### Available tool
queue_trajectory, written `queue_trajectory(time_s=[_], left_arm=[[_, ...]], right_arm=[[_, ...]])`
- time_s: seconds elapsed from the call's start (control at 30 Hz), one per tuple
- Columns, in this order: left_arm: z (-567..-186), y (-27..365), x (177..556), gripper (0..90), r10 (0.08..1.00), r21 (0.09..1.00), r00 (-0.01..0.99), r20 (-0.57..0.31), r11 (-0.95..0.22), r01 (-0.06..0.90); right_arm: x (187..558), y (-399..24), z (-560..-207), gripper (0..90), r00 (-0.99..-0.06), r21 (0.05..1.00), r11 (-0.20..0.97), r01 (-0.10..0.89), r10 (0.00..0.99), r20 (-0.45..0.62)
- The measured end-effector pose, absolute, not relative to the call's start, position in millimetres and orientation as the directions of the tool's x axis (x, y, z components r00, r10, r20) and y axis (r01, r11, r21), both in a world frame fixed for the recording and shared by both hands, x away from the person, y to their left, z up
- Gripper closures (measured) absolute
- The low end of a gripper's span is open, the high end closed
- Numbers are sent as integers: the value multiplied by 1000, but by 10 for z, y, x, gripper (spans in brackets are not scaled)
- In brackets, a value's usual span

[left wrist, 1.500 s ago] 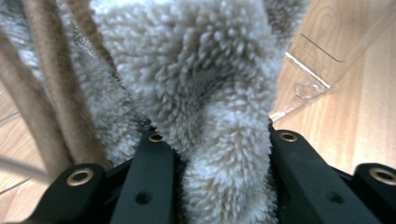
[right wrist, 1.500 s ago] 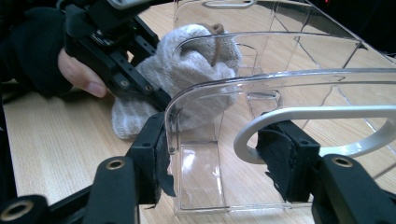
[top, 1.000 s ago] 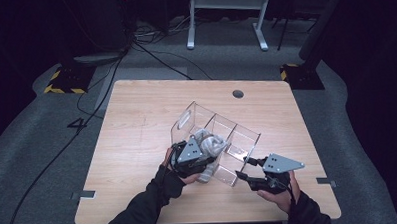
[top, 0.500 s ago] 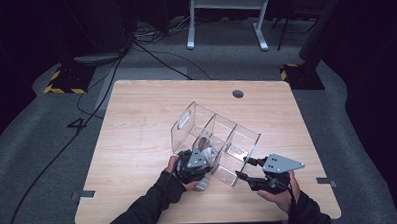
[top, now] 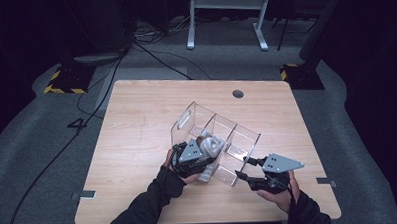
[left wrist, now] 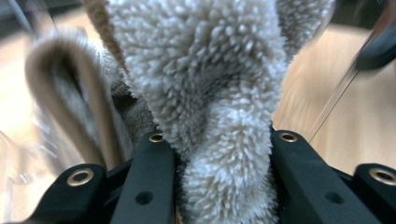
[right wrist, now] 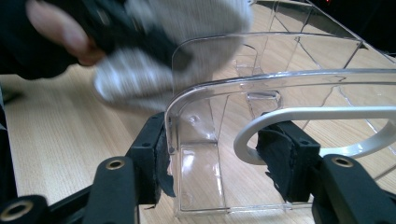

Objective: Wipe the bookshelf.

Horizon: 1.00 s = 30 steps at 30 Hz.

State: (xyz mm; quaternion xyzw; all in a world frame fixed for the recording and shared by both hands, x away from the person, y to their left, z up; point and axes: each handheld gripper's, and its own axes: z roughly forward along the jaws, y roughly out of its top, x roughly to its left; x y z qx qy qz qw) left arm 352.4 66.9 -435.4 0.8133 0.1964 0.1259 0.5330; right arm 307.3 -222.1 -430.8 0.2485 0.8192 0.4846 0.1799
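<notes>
Towel (left wrist: 205, 93), fleecy and grey, sits clamped between the jaws of our left gripper (top: 200, 159) at centre frame in the high view, over the near compartments of the clear divided organiser (top: 240, 135). Our right gripper (right wrist: 224, 158) grips the organiser's end wall (pads pressed on either side) at lower right. We judge the bulky cloth may snag on a divider and drag the light box, twisting it from that hold.

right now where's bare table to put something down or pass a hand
Free: the whole left part of the table, left of the clear organizer, and the far strip between it and the cable hole. Crowded: the near middle, where the left gripper holds a fluffy cloth and the right gripper clamps the organizer's end.
</notes>
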Motion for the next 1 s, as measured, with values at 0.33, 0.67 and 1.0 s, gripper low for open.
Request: queue_trajectory(time_s=[0.33,0.67,1.0], left_arm=[[-4546,653,3486,721,479,871,878,19,-438,221],[-4911,511,3639,720,490,788,872,-2,-536,303],[-4898,652,3490,712,422,747,900,-106,-563,352]], right_arm=[[3072,-2215,-4308,452,-809,883,406,235,585,-54],[3076,-2225,-4311,452,-813,885,405,231,580,-53],[3097,-2210,-4316,455,-819,884,400,240,573,-37]])
